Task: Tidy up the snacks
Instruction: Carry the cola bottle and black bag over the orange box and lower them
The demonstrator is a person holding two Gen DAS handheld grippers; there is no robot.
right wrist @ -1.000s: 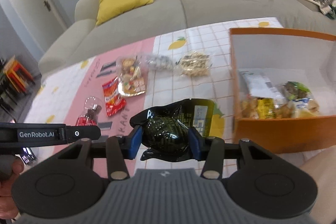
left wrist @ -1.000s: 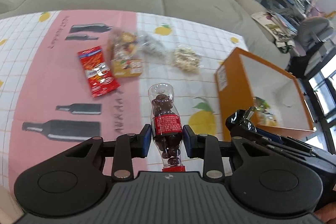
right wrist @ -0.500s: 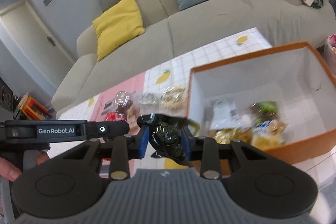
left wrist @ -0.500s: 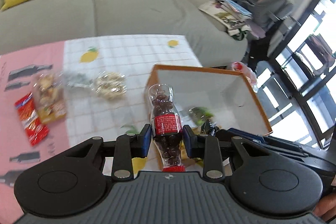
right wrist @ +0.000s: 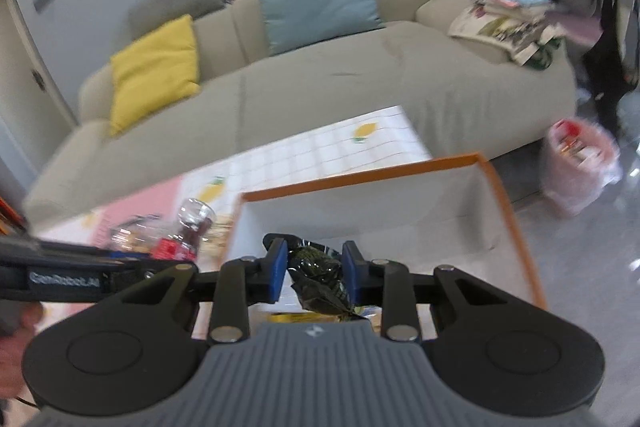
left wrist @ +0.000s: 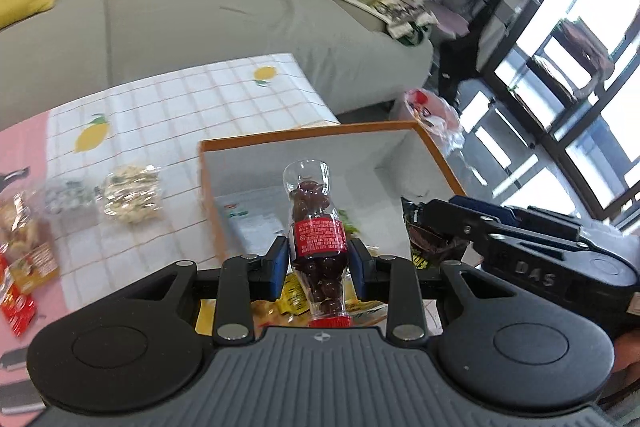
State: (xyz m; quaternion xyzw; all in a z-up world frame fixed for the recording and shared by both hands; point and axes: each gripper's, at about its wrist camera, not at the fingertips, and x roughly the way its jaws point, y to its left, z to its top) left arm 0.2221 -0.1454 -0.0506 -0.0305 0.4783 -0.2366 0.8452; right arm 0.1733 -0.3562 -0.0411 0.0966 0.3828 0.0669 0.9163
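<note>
Since the earlier frames both grippers have been travelling from over the bench to above the orange box (left wrist: 436,155), whose white interior is now filling the lower view of each camera. The left gripper (left wrist: 319,269) is pinching a small clear bottle of dark candies (left wrist: 316,227) at its red-labelled waist, cap toward the camera, above the box's near wall. The bottle is rigid and smooth, probably light but slippery; the narrowed waist is the sensible place to hold, since the curve on either side is resisting sliding. The right gripper (right wrist: 313,269) is carrying a crumpled dark foil packet (right wrist: 318,279) over the box, and its jaws are closing on it; the packet is soft and yielding, so a grip across its bulk is holding better than one on a thin edge. Other packets are lying inside the box and several more loose snacks (left wrist: 132,193) are waiting on the bench.
</note>
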